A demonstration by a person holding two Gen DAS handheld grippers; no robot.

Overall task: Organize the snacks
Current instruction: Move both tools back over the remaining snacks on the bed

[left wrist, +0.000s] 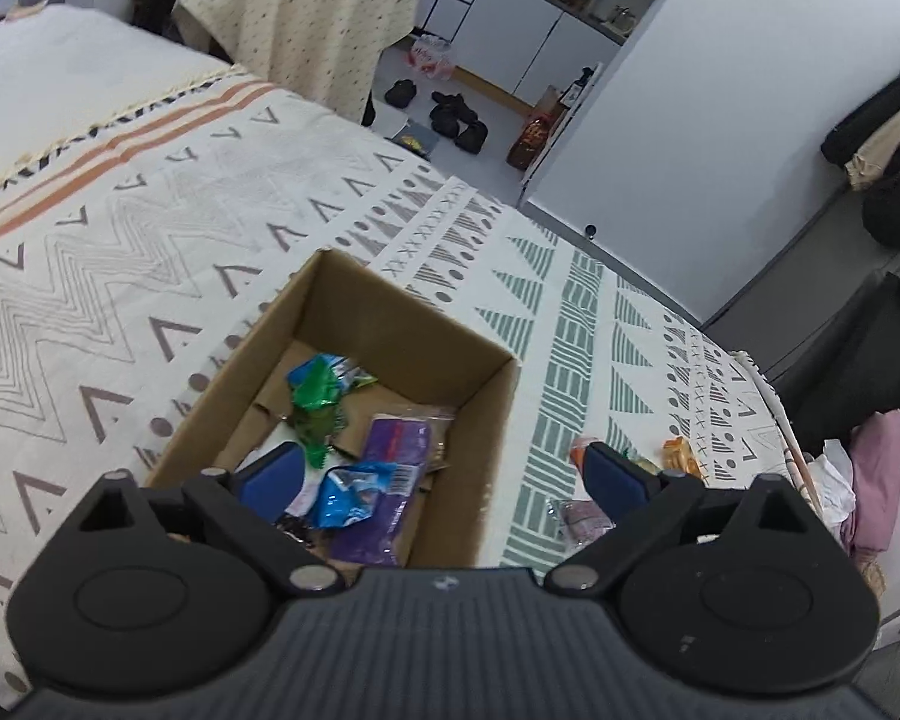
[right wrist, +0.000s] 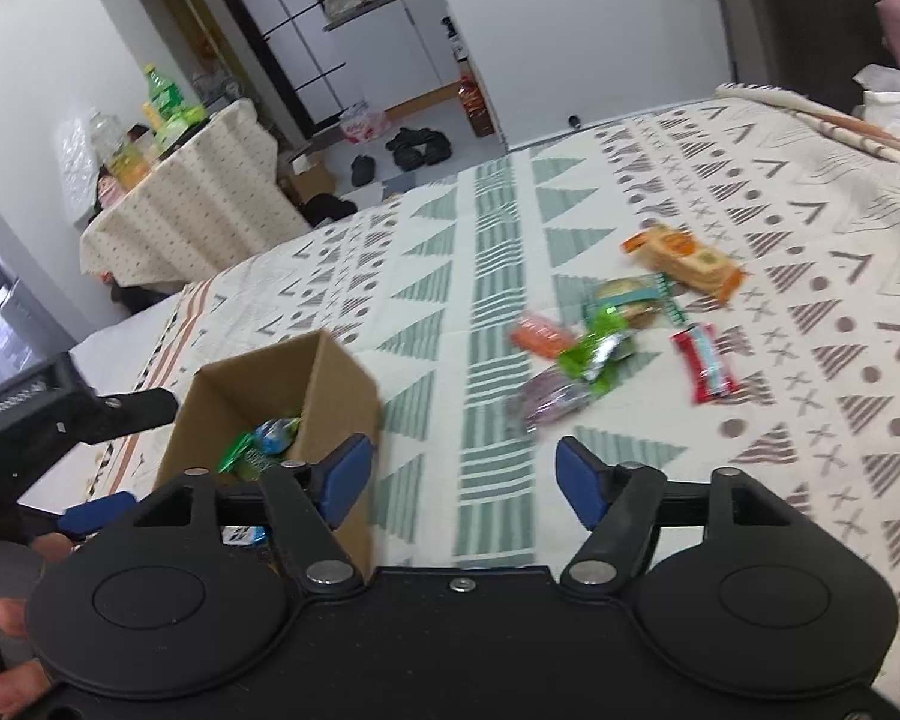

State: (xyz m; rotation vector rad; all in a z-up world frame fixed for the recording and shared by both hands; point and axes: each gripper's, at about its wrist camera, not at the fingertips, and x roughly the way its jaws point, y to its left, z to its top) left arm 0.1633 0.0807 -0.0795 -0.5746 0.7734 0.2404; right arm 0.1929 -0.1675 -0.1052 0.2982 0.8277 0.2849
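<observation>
An open cardboard box [left wrist: 390,324] stands on the patterned bedspread [left wrist: 150,228]. Inside lie a green packet [left wrist: 318,414], blue packets [left wrist: 345,495] and a purple packet [left wrist: 399,447]. My left gripper [left wrist: 444,471] hangs open above the box's near right side, holding nothing. In the right wrist view the box [right wrist: 342,384] is at lower left, with one of the left gripper's fingers [right wrist: 138,405] beside it. My right gripper [right wrist: 462,474] is open and empty over the bedspread. Ahead of it lie loose snacks: a purple packet [right wrist: 549,399], a green one [right wrist: 597,354], a red one [right wrist: 705,363] and an orange cracker pack [right wrist: 684,261].
A cloth-covered table [right wrist: 186,210] with bottles [right wrist: 162,96] stands beyond the bed. Black shoes [right wrist: 417,147] lie on the floor. Pink and white clothes [left wrist: 870,480] sit at the bed's right edge beside a dark chair [left wrist: 858,348]. A person's hand [right wrist: 6,630] grips the left handle.
</observation>
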